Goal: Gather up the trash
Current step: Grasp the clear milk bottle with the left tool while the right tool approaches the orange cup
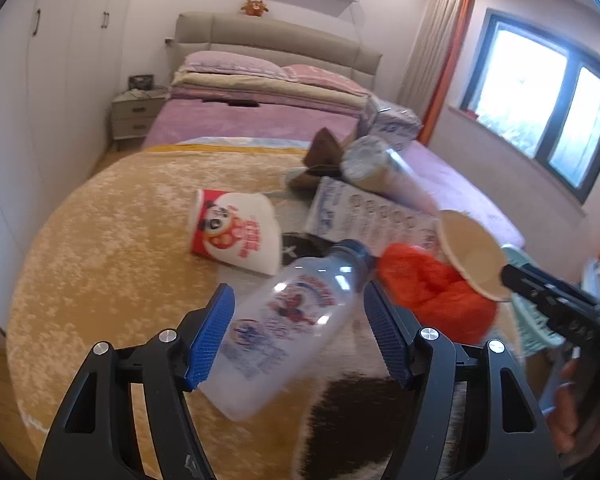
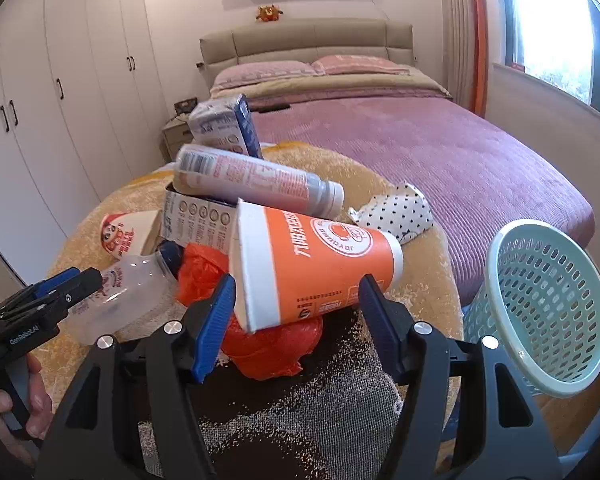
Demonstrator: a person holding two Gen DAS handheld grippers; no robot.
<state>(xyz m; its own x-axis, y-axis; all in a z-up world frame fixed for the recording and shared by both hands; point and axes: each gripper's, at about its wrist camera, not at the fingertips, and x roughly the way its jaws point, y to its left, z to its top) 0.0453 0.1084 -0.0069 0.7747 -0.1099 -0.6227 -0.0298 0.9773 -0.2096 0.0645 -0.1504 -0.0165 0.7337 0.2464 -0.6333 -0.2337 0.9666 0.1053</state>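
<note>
My left gripper [image 1: 298, 330] has the clear plastic bottle [image 1: 288, 320] lying between its blue pads, but the pads stand off from it on both sides, so the jaws are open and not gripping. The bottle lies on its side on the yellow plush blanket [image 1: 112, 264], its long axis running diagonally: dark blue cap away from me and to the right, base back toward my left pad. My right gripper [image 2: 296, 320] is likewise open around the orange paper cup [image 2: 316, 264]; I cannot see either pad pressing on it. That cup lies tipped over on top of a crumpled orange plastic bag [image 2: 272, 344], long axis nearly crosswise to my fingers, the wide open mouth facing left and the narrower bottom pointing right and slightly up. Behind it a pink-labelled bottle [image 2: 256, 182] lies across a grey-white carton [image 2: 198, 220], white cap to the right. A blue-and-white milk carton [image 2: 224, 126] leans further back, and a red-and-white panda cup [image 2: 126, 234] lies on its side at the left. A polka-dot scrap [image 2: 396, 212] sits at the blanket's far edge. The pale green mesh basket [image 2: 548, 304] stands tilted just right of my right jaw, its mouth facing me, beside the purple bed [image 2: 420, 148].
</note>
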